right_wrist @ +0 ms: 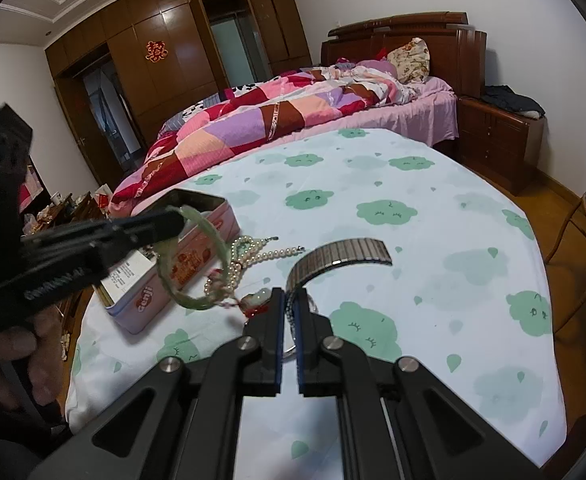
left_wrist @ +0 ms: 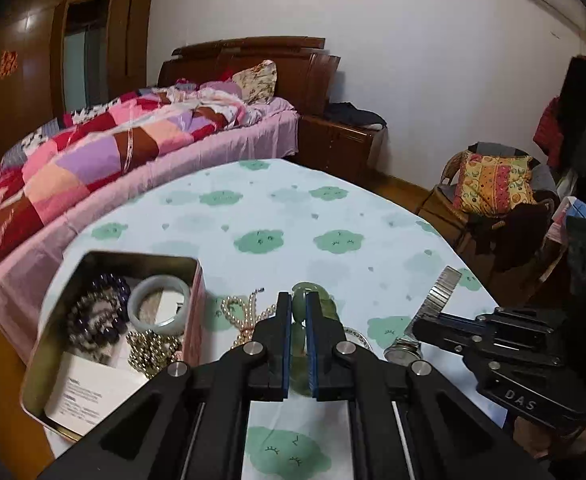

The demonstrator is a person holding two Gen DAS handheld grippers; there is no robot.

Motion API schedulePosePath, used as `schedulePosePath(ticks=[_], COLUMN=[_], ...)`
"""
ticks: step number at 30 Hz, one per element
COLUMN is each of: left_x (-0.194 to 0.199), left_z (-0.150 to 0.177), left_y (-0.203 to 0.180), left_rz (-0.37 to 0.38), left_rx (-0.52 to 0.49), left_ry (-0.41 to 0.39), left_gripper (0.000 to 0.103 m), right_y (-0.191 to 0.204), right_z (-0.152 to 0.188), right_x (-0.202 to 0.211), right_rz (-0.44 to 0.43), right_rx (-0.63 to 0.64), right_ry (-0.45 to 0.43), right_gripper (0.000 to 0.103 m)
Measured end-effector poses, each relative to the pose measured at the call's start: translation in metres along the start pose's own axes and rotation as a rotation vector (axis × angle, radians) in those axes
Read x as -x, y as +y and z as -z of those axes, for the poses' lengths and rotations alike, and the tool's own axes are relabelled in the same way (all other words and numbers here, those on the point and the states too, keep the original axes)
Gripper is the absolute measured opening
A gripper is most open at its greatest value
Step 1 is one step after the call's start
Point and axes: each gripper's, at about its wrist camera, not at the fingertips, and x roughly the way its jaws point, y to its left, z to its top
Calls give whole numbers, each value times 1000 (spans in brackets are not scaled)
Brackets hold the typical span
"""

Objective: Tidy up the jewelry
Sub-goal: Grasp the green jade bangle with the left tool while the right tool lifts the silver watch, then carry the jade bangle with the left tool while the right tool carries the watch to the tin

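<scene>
Right wrist view: left tool (right_wrist: 173, 222) grips green bracelet (right_wrist: 209, 236) above tin's rim (right_wrist: 209, 200); right tool (right_wrist: 289, 300) clamps watch (right_wrist: 333, 258).

A bed (right_wrist: 293, 120) with a patchwork blanket (left_wrist: 93, 160) stands behind the table. A wooden wardrobe (right_wrist: 165, 52) fills the wall. 1 chair (left_wrist: 493, 188) holds a bright cushion.

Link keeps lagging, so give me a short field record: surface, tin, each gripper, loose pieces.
surface: table under a cloud-print cloth
tin: pink tin, lid off, holding a dark bead bracelet, a pale bangle and gold beads
left gripper: shut on the green bead bracelet
right gripper: shut on the watch at its metal band
loose: pearl necklace on the cloth beside the tin
</scene>
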Motion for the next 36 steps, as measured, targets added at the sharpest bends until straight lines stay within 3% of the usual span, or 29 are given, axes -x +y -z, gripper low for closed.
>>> schedulePosePath(ticks=[10,12,14,17,26,36], left_x=[29,6,-20,-28,15,40], left_z=[-9,-2,10,19,-2,-17], left_y=[-12,-9,3,10,1,12], left_rz=[-80,-125,-120,-147,-159,-160], left_rx=[-102,-131,-87,-83,-105,-83], left_ry=[-134,-43,54,76,-89,-143], left_gripper=[5,5,5,5,5,5], right_y=[0,0,2,1,1,10], right_z=[-1,0,0,0,1,-9], right_x=[-1,-2,-2,0,-1,7], right_rz=[1,-3,-7,-8,-11,-29], right_rx=[-3,-3,1,4,5,17], right_ry=[-5,-1,-2,-7,-2,-31], right_gripper=[7,7,7,7,7,7])
